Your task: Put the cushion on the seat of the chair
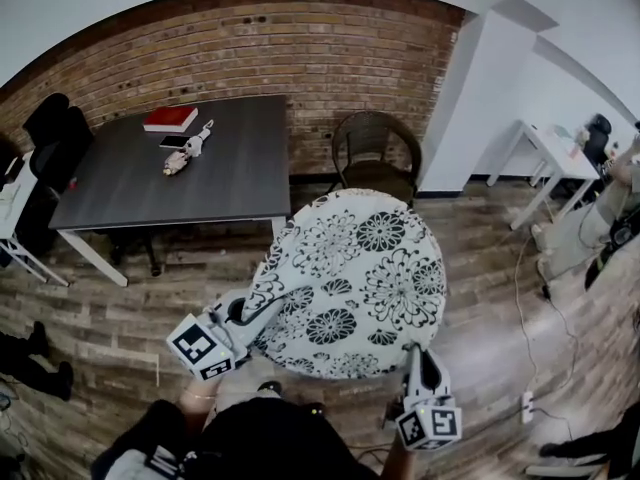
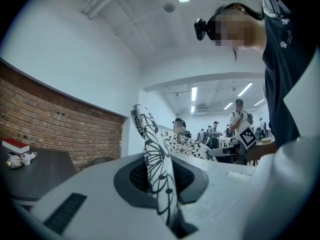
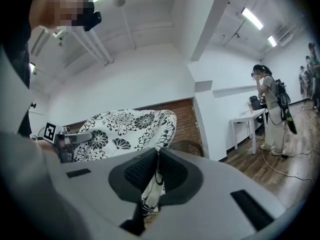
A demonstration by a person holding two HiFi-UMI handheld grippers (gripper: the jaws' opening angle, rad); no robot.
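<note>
A round white cushion (image 1: pixel 350 283) with black flower print hangs in the air in front of me, held flat between both grippers. My left gripper (image 1: pixel 243 318) is shut on its near left edge, and the fabric (image 2: pixel 159 176) runs pinched between the jaws. On the near right edge my right gripper (image 1: pixel 416 358) is shut too, with the cloth (image 3: pixel 152 184) caught between its pads. The brown wicker chair (image 1: pixel 372 148) stands beyond the cushion against the brick wall; its seat is partly hidden by the cushion.
A dark grey table (image 1: pixel 190 163) with a red book (image 1: pixel 171 119) and a small toy (image 1: pixel 183 154) stands at the left. A white pillar (image 1: pixel 470 88) rises right of the chair. A white desk (image 1: pixel 555 158) and people stand at the right. Cables (image 1: pixel 520 298) cross the wooden floor.
</note>
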